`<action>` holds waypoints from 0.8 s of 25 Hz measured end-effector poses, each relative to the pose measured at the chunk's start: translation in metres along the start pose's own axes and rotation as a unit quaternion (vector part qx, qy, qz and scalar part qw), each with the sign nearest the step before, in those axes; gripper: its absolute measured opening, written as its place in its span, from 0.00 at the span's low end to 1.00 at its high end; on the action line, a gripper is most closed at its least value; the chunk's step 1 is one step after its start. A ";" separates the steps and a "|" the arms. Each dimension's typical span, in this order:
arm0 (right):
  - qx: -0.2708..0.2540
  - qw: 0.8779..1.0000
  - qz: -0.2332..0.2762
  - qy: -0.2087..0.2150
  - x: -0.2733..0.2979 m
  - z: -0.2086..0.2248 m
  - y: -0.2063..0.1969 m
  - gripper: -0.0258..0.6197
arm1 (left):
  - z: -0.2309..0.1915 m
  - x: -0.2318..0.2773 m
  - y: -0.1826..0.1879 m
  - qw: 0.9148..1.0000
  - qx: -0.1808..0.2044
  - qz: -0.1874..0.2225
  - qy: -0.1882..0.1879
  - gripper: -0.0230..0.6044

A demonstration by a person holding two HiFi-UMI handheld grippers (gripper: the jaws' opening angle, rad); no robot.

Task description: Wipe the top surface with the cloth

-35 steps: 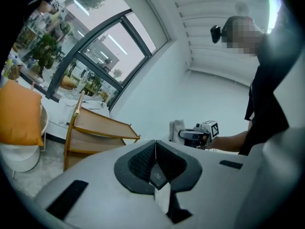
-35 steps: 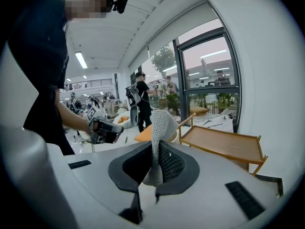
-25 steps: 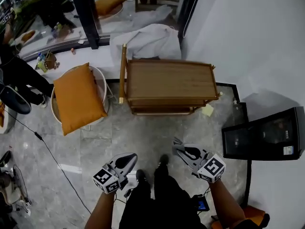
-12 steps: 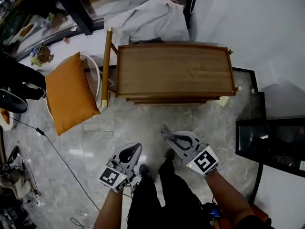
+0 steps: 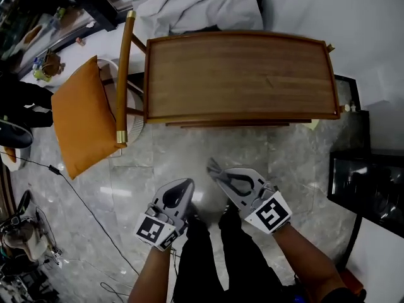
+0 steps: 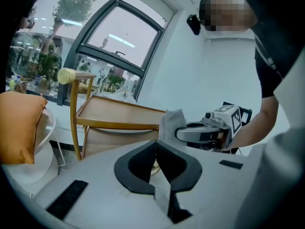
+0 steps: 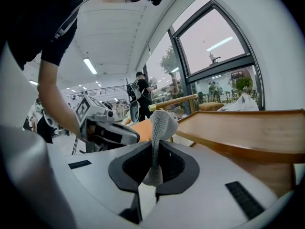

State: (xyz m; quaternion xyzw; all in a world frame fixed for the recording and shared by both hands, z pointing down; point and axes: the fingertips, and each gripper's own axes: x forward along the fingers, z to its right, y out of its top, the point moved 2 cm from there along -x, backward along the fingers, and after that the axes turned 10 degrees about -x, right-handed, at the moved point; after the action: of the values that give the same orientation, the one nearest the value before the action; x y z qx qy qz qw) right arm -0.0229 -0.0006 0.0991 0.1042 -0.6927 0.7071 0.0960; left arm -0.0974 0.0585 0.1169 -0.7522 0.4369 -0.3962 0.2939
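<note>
A wooden cart's top surface point(image 5: 240, 74) lies ahead of me, with a raised rim and a bar handle point(image 5: 123, 74) at its left end. My right gripper point(image 5: 213, 167) hovers over the floor just short of the cart's near edge, shut on a small grey cloth point(image 7: 161, 123) that sticks up from its jaws. That cloth point(image 6: 171, 124) also shows in the left gripper view, in front of the cart top point(image 6: 119, 112). My left gripper point(image 5: 187, 183) is beside the right one, a little further back, jaws shut with nothing between them.
An orange cushion point(image 5: 79, 122) rests on a round white chair left of the cart. A white sheet point(image 5: 189, 5) is heaped behind it. A black box point(image 5: 369, 188) stands on the floor at the right, by the white wall. A cable point(image 5: 82, 201) trails across the marble floor.
The cart has come nearer and now fills the upper view. Both grippers have moved forward toward its near edge, the cloth still in the right one.
</note>
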 end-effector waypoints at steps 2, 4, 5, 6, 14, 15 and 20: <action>0.002 1.000 0.005 -0.004 0.011 0.005 -0.005 0.09 | -0.016 0.007 0.000 1.000 -0.001 0.007 0.004 0.06; 0.003 1.000 0.002 -0.010 0.022 0.010 -0.013 0.09 | -0.028 0.013 0.000 1.000 0.001 0.013 0.001 0.06; 0.000 1.000 -0.002 -0.012 0.028 0.011 -0.018 0.09 | -0.034 0.015 -0.002 1.000 0.003 0.014 -0.003 0.06; -0.009 1.000 -0.006 -0.011 0.035 0.012 -0.023 0.09 | -0.040 0.016 -0.004 1.000 0.005 0.013 -0.006 0.06; -0.014 0.999 -0.021 -0.042 0.087 0.012 -0.053 0.09 | -0.095 0.018 -0.030 0.999 0.004 0.020 -0.034 0.06; -0.016 0.999 -0.022 -0.042 0.093 0.012 -0.058 0.09 | -0.101 0.018 -0.032 0.999 0.003 0.024 -0.037 0.06; -0.014 0.999 -0.028 -0.042 0.118 0.016 -0.087 0.09 | -0.127 0.021 -0.042 0.999 0.013 0.019 -0.040 0.06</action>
State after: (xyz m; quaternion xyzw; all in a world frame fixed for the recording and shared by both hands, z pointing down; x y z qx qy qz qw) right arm -0.1115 -0.0162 0.2157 0.1516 -0.7026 0.6897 0.0879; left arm -0.1814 0.0459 0.2220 -0.7552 0.4336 -0.3658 0.3284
